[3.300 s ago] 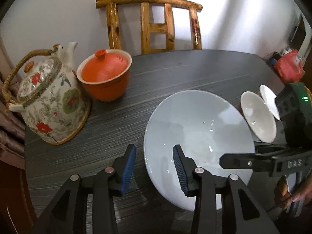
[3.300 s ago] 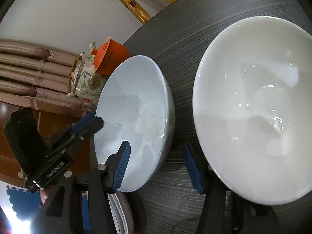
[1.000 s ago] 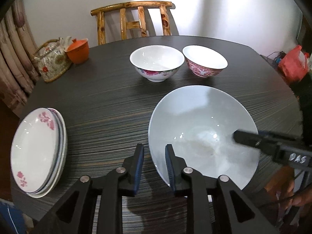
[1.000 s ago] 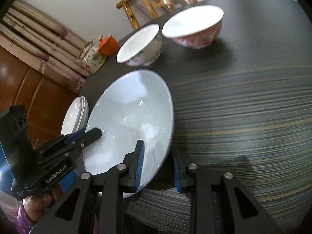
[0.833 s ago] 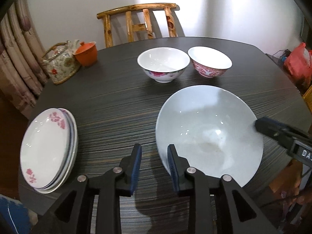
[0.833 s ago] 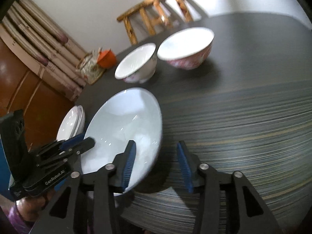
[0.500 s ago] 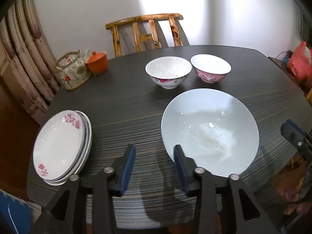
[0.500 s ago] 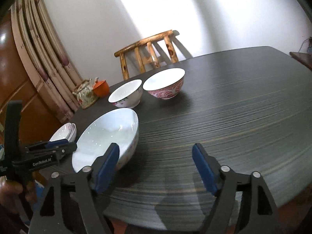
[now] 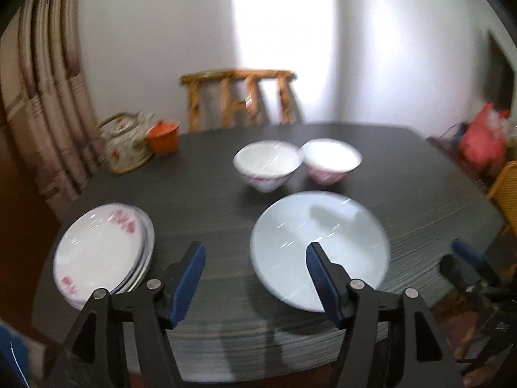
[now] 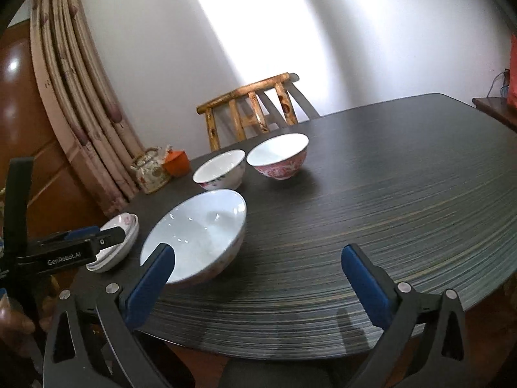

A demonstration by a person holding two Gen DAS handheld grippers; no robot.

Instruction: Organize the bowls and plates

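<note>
A large pale blue bowl (image 9: 320,245) sits on the dark table near its front edge; it also shows in the right wrist view (image 10: 197,229). A white floral bowl (image 9: 268,165) and a pink patterned bowl (image 9: 331,161) stand side by side behind it. A stack of white plates with pink flowers (image 9: 103,252) lies at the front left. My left gripper (image 9: 257,279) is open and empty, pulled back from the table edge. My right gripper (image 10: 258,278) is wide open and empty, also back from the edge.
A floral teapot (image 9: 124,142) and an orange lidded cup (image 9: 163,135) stand at the table's far left. A wooden chair (image 9: 239,97) is behind the table. A curtain (image 9: 42,97) hangs at the left. A red bag (image 9: 481,135) lies off to the right.
Both grippers have let go of the pale blue bowl, opened wide and drawn back from the table. The bowl now rests on the table.
</note>
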